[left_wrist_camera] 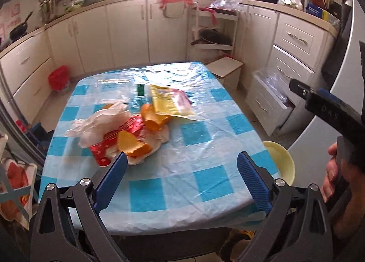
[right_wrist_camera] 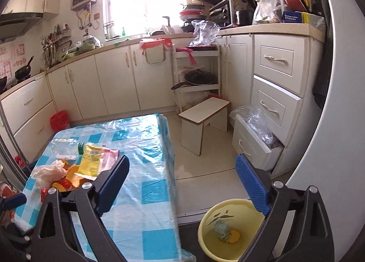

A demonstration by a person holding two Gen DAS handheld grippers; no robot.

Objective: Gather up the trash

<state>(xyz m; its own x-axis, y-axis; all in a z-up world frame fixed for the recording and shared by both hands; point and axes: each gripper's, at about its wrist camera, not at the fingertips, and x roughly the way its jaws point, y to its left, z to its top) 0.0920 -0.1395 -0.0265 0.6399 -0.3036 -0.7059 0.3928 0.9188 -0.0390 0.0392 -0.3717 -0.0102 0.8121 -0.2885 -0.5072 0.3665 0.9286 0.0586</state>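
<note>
A: Start at the left. The left gripper [left_wrist_camera: 182, 164] is spread wide and holds nothing. Its left finger tip sits right at the near edge of the trash pile [left_wrist_camera: 127, 132]: white plastic film, a red wrapper, orange peel.

B: And past the pile?

A: Ahead of the fingers, a clear bottle [right_wrist_camera: 65, 148] lying on its side and a yellow sachet [left_wrist_camera: 166, 100], all on the checked table [left_wrist_camera: 205, 152].

B: What might go wrong?

A: I'd guess the peel pieces are loose and stacked, so a pinch could take the film and scatter the rest, or catch the slippery tablecloth.

B: The right side?

A: The right gripper [right_wrist_camera: 187, 184] is also spread and empty, hanging over the table's edge. Below its right finger stands the yellow bin [right_wrist_camera: 212, 227] on the floor, holding a crumpled pale scrap and an orange bit.
</note>
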